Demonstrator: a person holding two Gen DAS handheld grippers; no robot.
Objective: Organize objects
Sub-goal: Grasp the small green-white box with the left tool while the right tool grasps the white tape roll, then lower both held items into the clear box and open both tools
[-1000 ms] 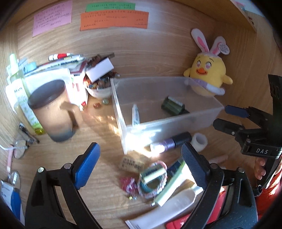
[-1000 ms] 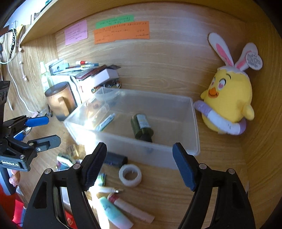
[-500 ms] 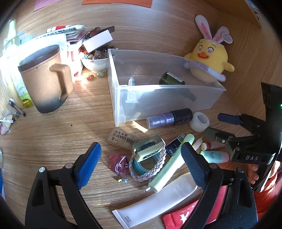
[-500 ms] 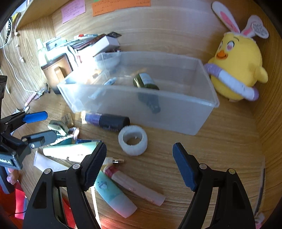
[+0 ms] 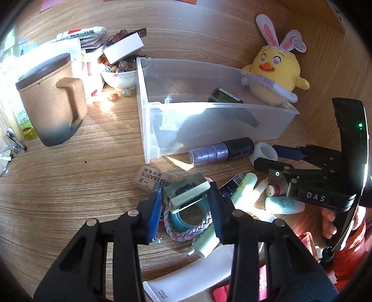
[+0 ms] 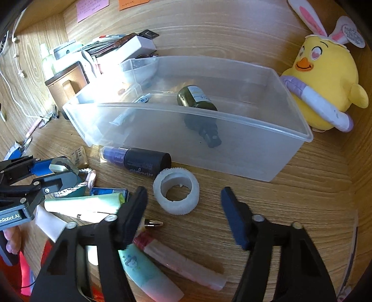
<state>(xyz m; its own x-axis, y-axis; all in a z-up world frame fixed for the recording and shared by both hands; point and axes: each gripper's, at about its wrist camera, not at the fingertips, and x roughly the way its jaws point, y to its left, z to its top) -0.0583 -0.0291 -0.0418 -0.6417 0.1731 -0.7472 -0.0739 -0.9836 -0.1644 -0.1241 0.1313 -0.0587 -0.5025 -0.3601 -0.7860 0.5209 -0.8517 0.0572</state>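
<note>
here the left claw point(image 5: 186, 197) has its jaws closed against the pale green clip point(image 5: 187, 194) atop the braided bracelet point(image 5: 186, 228) on the bench point(image 5: 69, 185) — lift straight up so the bracelet stays behind, then carry it to the clear bin point(image 5: 209, 130). the right claw point(image 6: 183, 209) hovers wide open, empty, near the white tape roll point(image 6: 176, 190).

Home desk nook, plush chick point(image 5: 276, 69), mug point(image 5: 50, 100), sticky notes point(image 6: 93, 9)
</note>
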